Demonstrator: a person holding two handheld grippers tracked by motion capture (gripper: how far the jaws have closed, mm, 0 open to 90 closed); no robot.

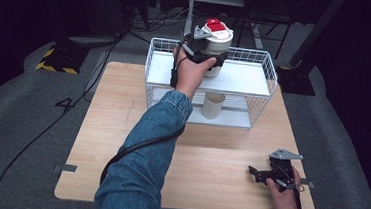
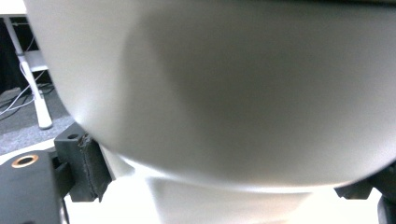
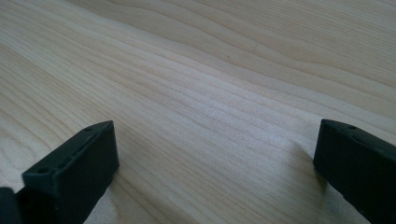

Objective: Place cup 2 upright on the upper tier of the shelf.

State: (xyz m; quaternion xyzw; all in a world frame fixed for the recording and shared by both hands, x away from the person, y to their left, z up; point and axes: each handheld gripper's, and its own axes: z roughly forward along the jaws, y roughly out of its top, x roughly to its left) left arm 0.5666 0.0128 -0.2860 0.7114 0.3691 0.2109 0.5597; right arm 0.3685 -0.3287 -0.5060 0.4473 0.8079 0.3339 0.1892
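Dark room, grey carpet, cables trailing behind; pale wooden table with a white wire rack of two shelves at its far edge.

My left gripper is up over the rack's top shelf, clamped on a white cup with a red patch on its lid. In the left gripper view the cup's wall bulges right against the lens, pads pressed on its narrower lower part. I judge the grip low so the cup stays upright while it is set on the shelf; it looks at or just above the shelf, contact unclear.

Lower shelf holds one beige paper cup, upright, open-topped; contents not visible.

Right gripper rests on the table near the front right corner, jaws wide apart, nothing between them, only wood grain.
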